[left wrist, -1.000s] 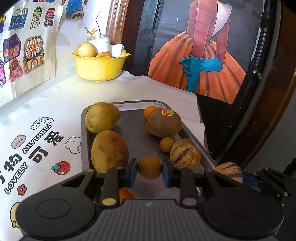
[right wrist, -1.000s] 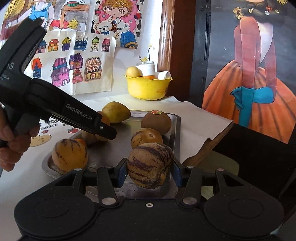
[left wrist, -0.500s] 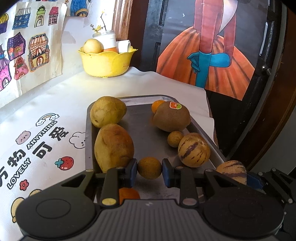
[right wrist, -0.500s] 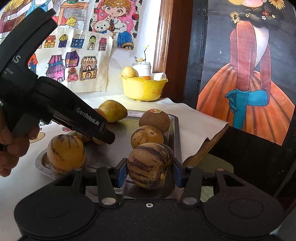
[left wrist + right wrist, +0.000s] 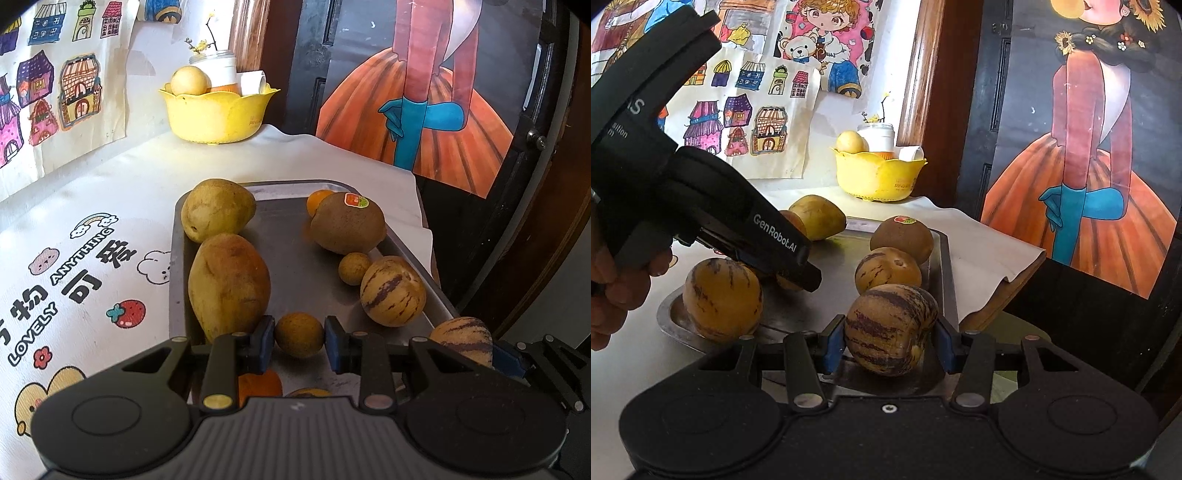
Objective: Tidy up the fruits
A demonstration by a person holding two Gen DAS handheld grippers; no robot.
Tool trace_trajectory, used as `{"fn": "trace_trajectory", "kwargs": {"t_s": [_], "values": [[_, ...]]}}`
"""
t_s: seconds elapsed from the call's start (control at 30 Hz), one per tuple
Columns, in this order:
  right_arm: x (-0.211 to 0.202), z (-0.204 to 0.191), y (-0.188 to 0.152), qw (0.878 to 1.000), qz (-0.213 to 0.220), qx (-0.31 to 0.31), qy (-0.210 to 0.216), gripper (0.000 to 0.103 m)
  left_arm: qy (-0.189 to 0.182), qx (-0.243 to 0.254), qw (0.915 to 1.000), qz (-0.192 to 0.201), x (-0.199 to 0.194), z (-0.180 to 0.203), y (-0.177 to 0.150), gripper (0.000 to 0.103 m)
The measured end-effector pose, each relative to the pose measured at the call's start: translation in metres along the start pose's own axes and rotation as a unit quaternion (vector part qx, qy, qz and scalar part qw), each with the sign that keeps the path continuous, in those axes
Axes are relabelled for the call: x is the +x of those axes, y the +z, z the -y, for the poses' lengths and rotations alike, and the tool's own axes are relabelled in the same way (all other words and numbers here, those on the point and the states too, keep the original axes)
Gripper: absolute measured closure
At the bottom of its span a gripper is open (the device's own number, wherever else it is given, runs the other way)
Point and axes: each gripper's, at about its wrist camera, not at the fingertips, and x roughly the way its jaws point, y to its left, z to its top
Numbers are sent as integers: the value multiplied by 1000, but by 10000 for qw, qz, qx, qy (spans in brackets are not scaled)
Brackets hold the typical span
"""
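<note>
Left gripper (image 5: pixel 299 339): blue pads clamped narrow on a small round brown fruit (image 5: pixel 299 339), held over the near end of the metal tray (image 5: pixel 295 258).

Right gripper (image 5: pixel 891 330): pads closed on a purple-striped yellow melon (image 5: pixel 891 330), at the tray's near right edge.

Tray, near end: a second striped melon (image 5: pixel 722 299) on the left, below the left gripper's body; an orange fruit (image 5: pixel 258 384) partly hidden under the left fingers.

Tray, middle: a large mango (image 5: pixel 229 282) on the left, a third striped melon (image 5: pixel 392 291) and another small brown fruit (image 5: pixel 354 268) on the right.

Tray, far end: a yellow-green mango (image 5: pixel 218 214) on the left, a brown stickered fruit (image 5: pixel 347 222) on the right, a small orange (image 5: pixel 318 199) just behind it.

Beyond the tray: a printed tablecloth (image 5: pixel 74 266), then a yellow bowl (image 5: pixel 218 112) by the wall.
</note>
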Motion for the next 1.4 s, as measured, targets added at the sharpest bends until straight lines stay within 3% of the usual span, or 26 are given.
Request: {"fn": "trace_trajectory", "kwargs": {"t_s": [0.43, 0.67, 0.83, 1.4], "values": [[0, -3, -1, 9999, 26, -101, -70, 51, 22, -39, 10000, -8, 0, 0, -1, 70], [-1, -5, -2, 9999, 27, -135, -85, 49, 3, -66, 10000, 31, -4, 3, -2, 53], [-3, -6, -2, 9996, 78, -213, -143, 43, 16, -90, 9999, 43, -7, 5, -2, 51], [-10, -5, -1, 9995, 177, -207, -146, 38, -42, -276, 9992, 280, -30, 10, -3, 44]]}}
